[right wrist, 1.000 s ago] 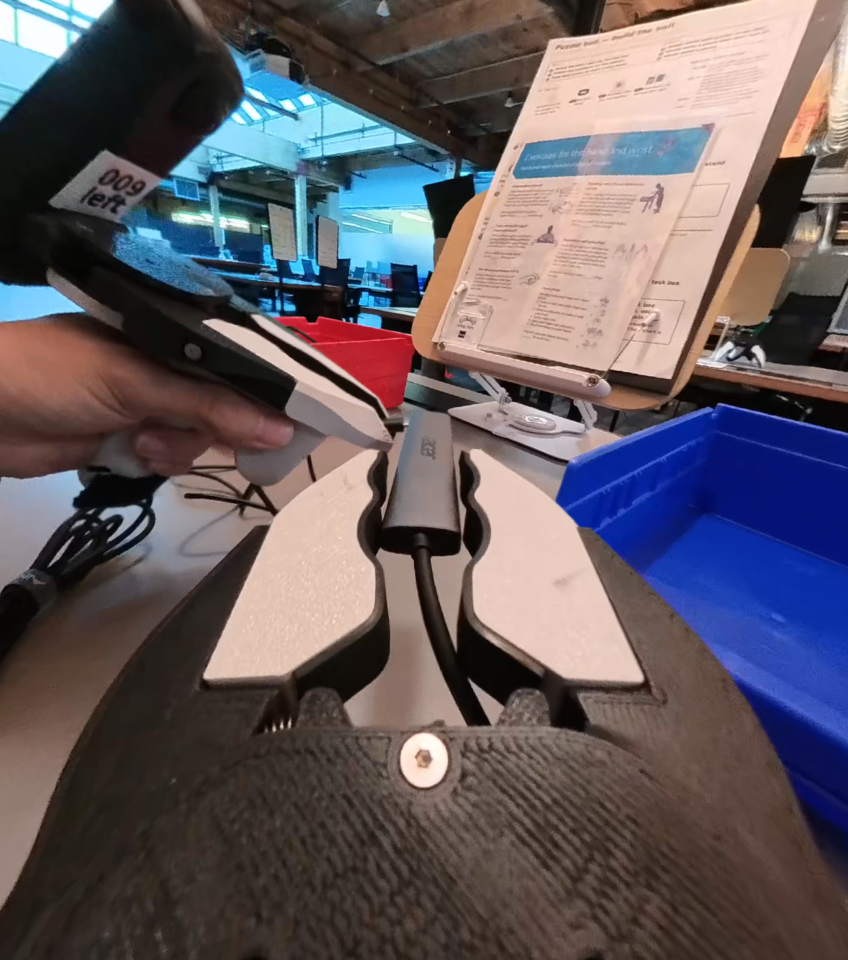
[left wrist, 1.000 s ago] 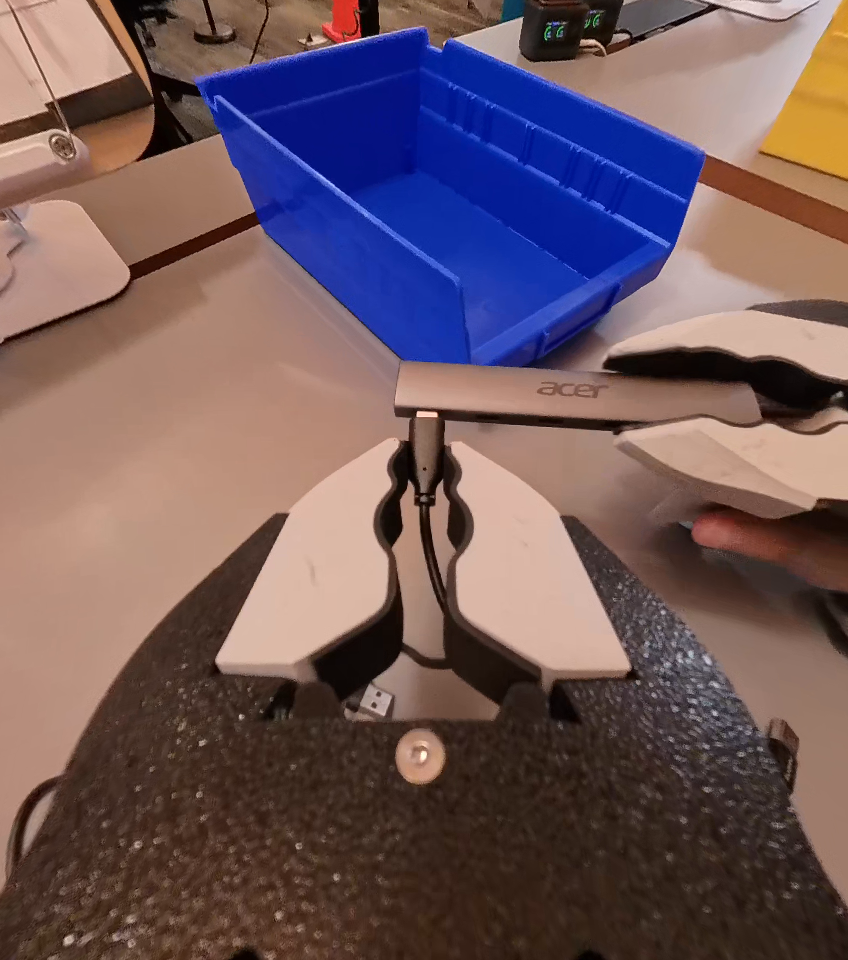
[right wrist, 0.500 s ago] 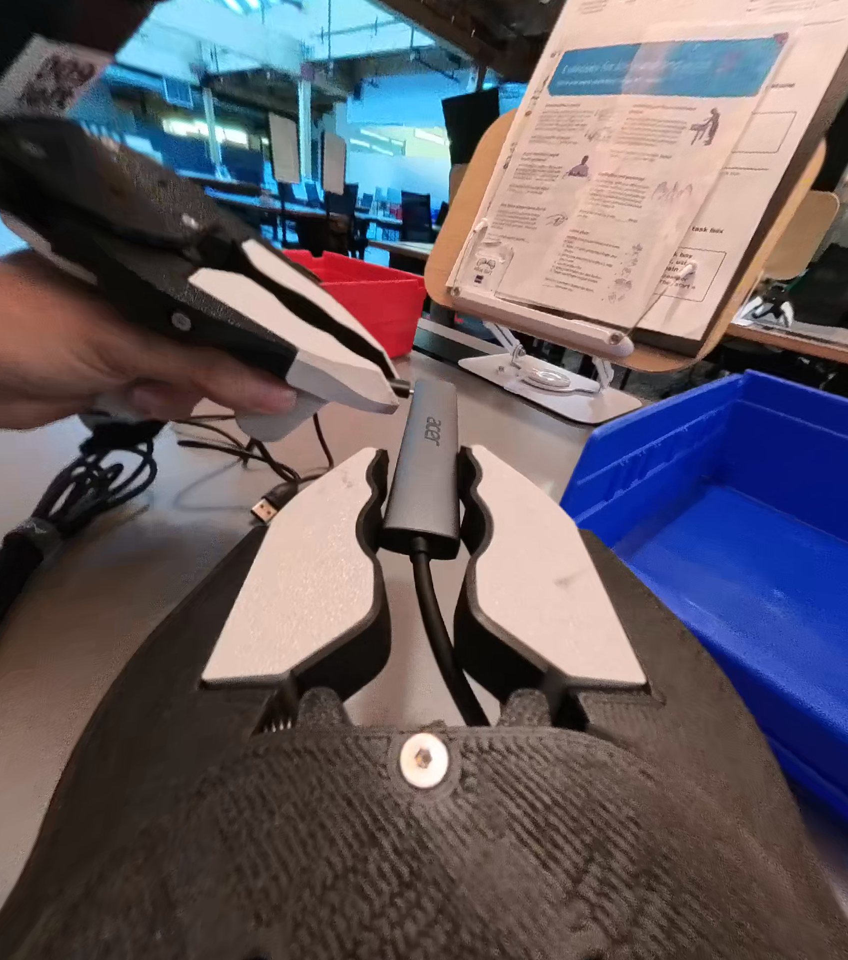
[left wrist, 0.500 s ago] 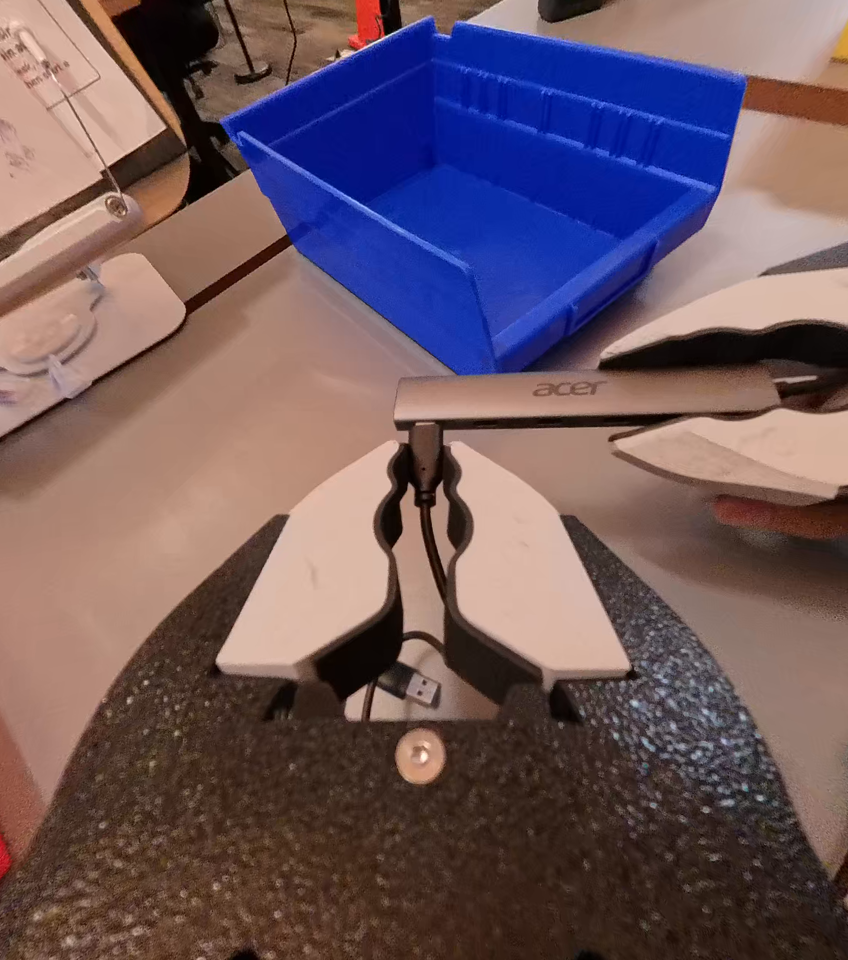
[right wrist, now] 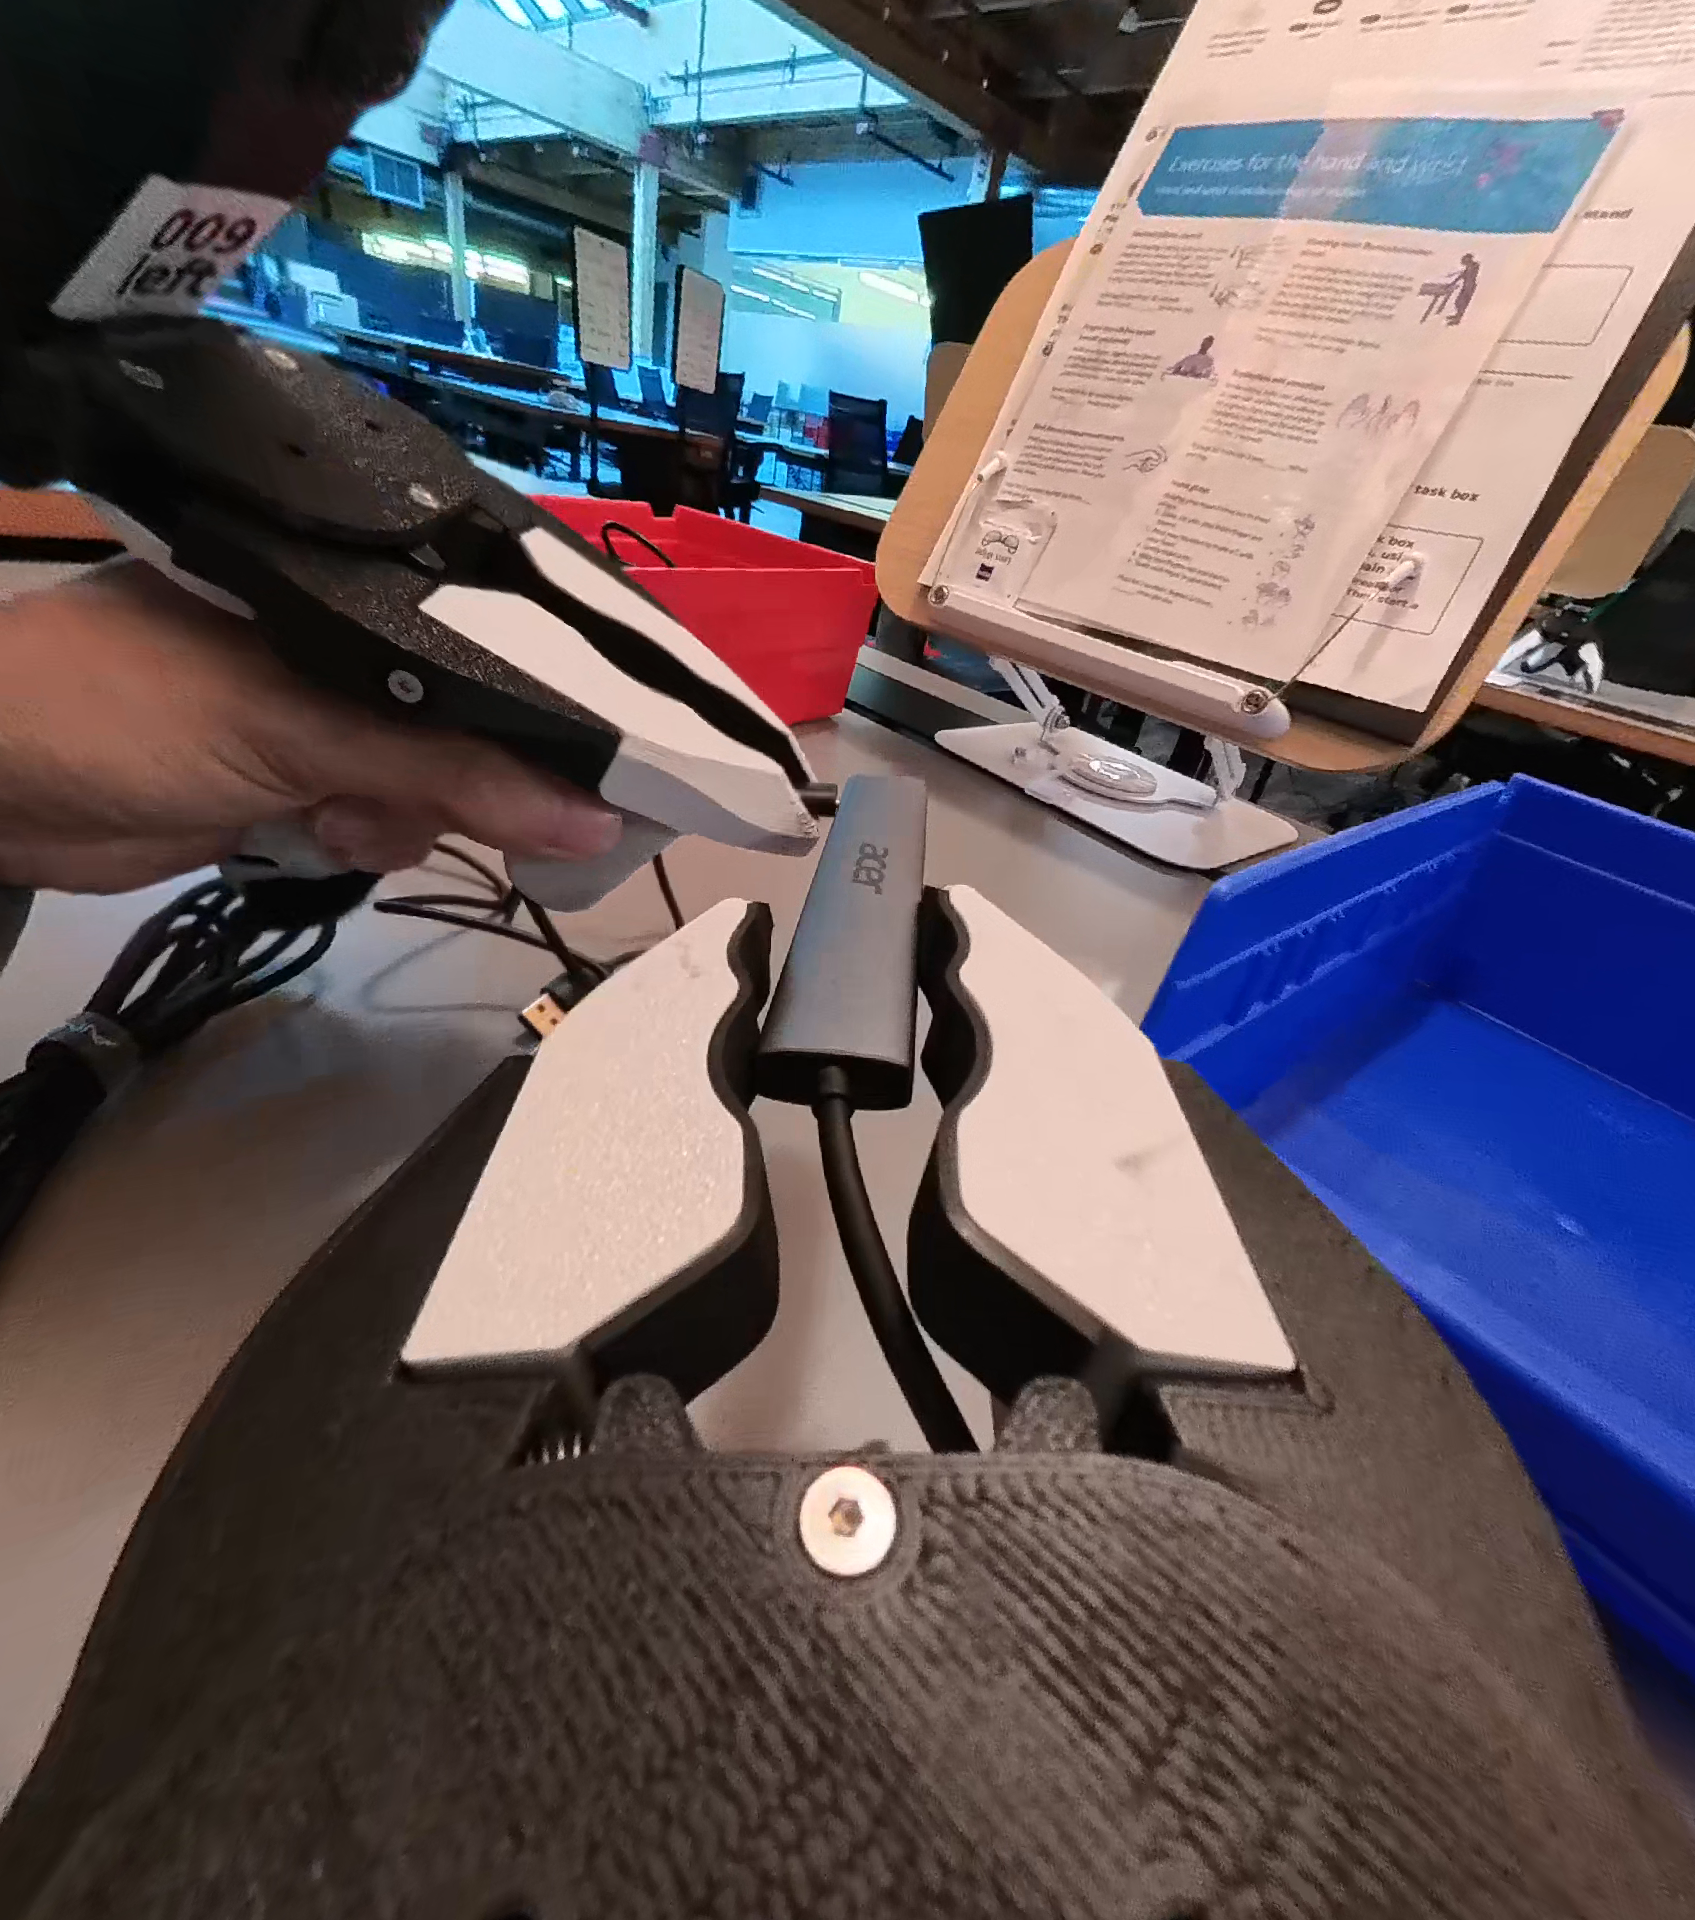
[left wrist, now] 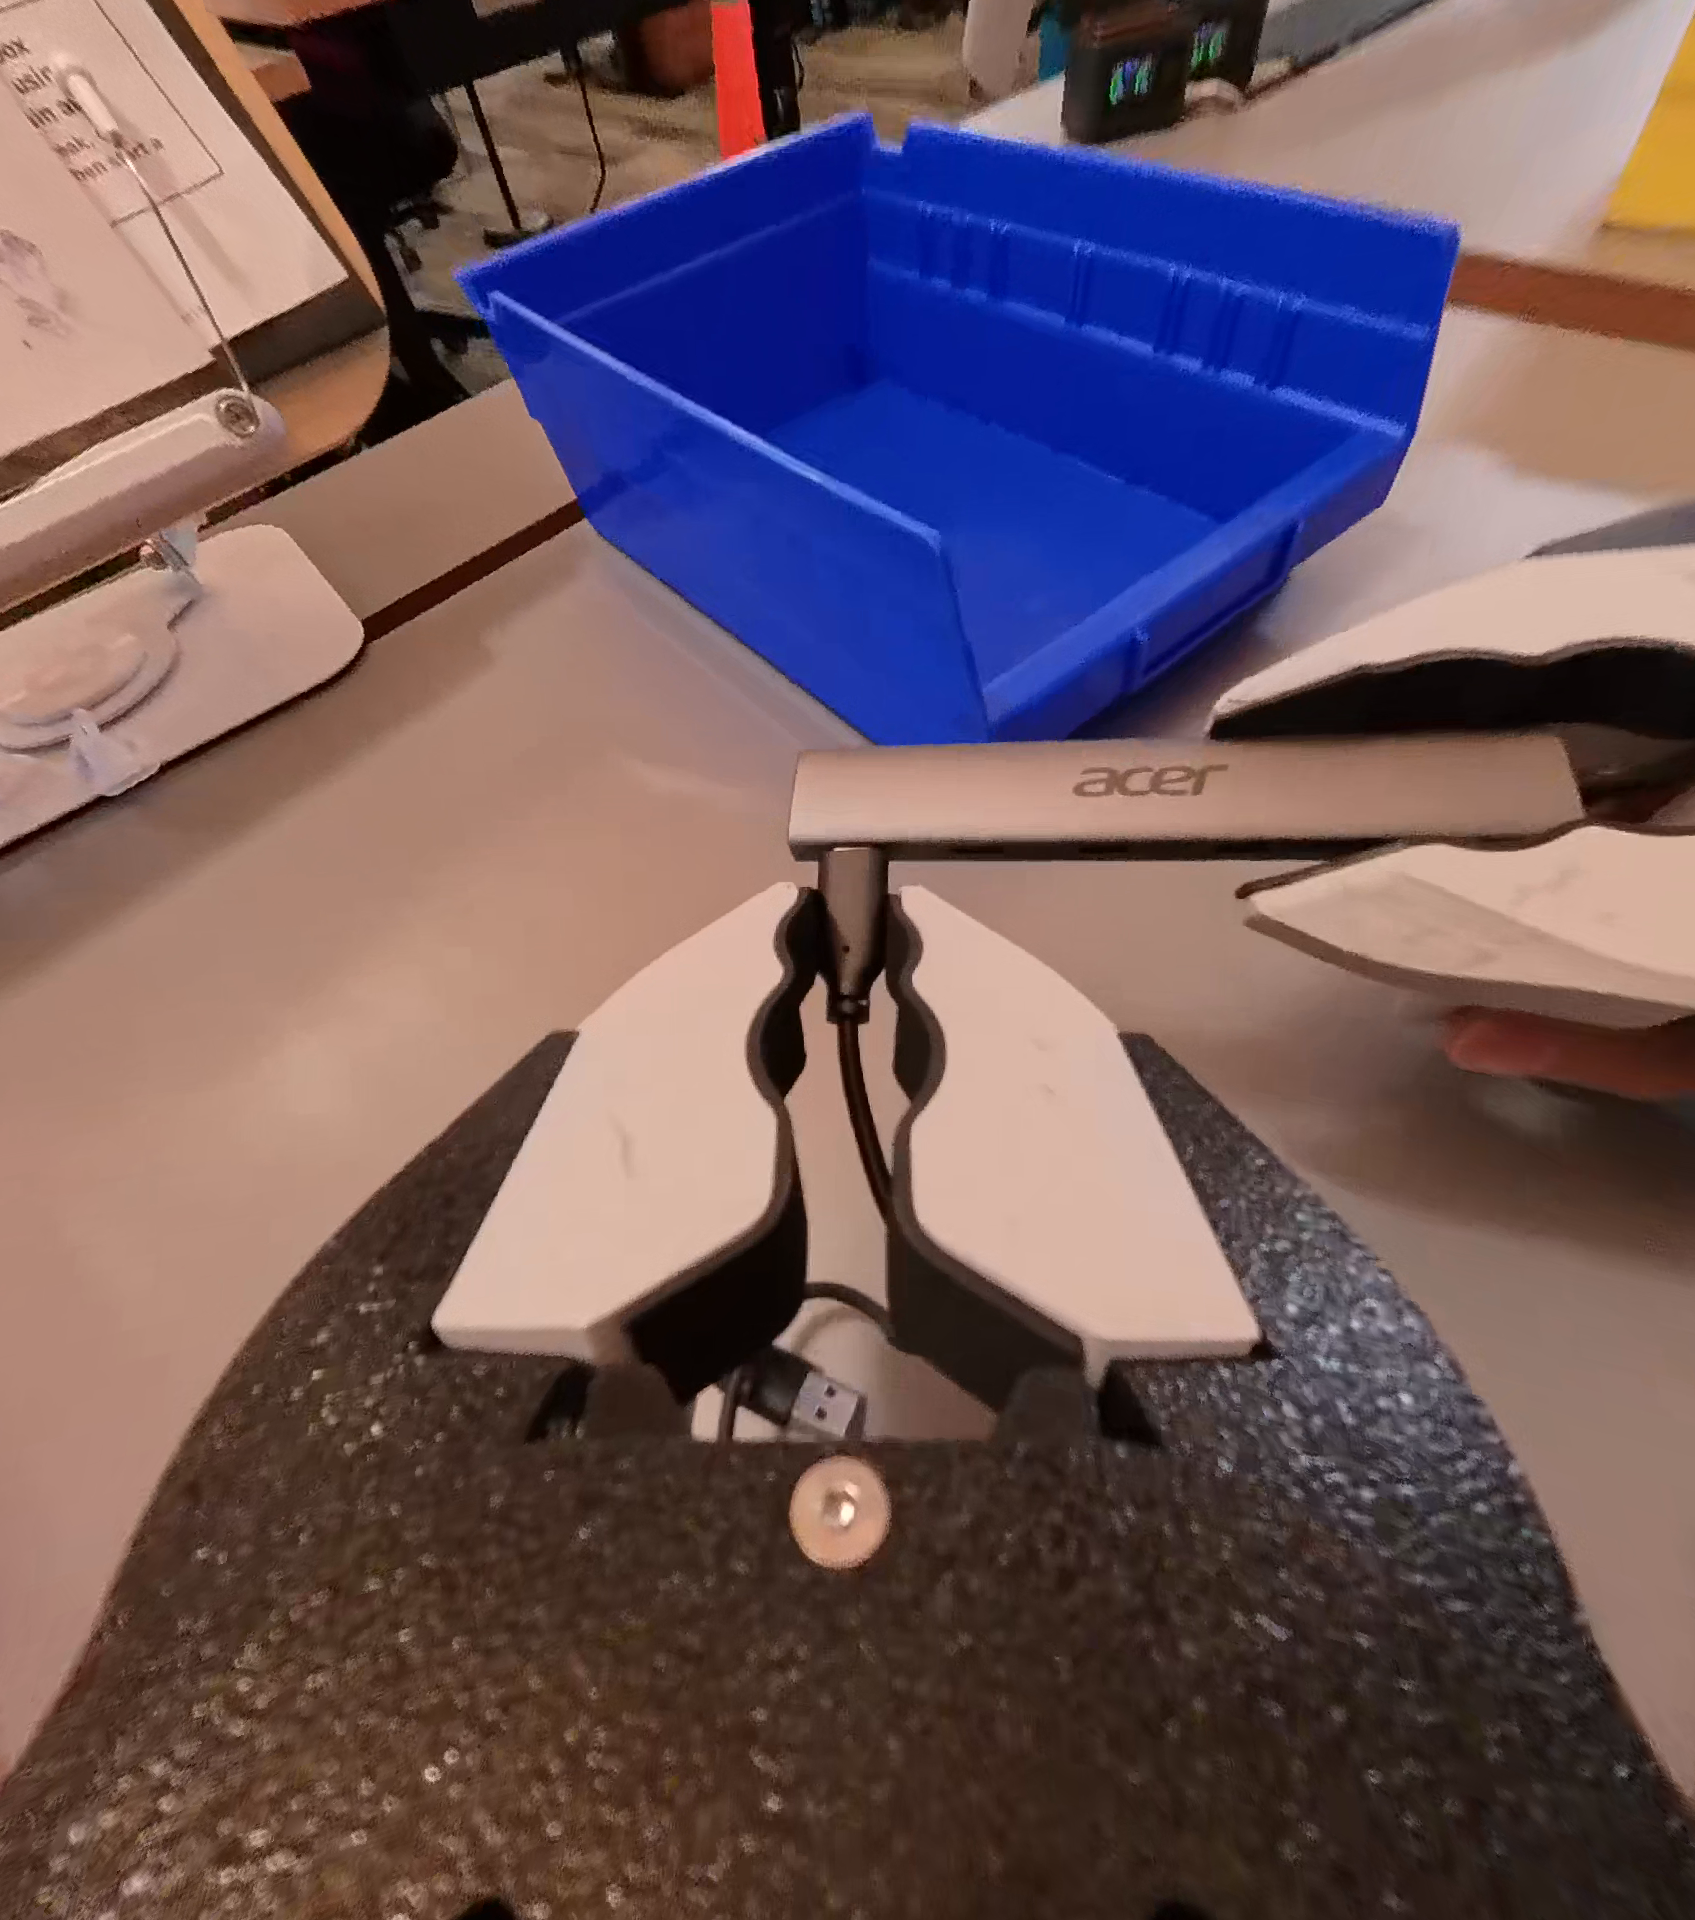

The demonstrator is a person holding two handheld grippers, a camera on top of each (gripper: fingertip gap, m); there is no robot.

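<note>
Right gripper [right wrist: 843, 935] clamped the grey USB hub [right wrist: 858, 914] above the tabletop [left wrist: 407, 935]; left gripper [left wrist: 848, 914] pinched its side cable plug [left wrist: 853, 935]. Steady hub, straight-line plug motion looked best.

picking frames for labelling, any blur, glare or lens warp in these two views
Left wrist view: wide-angle bending, blue bin edges slightly smeared, grey hub sharp. Right wrist view: hand a bit soft, background windows bright, hub sharp between the right gripper fingers.
</note>
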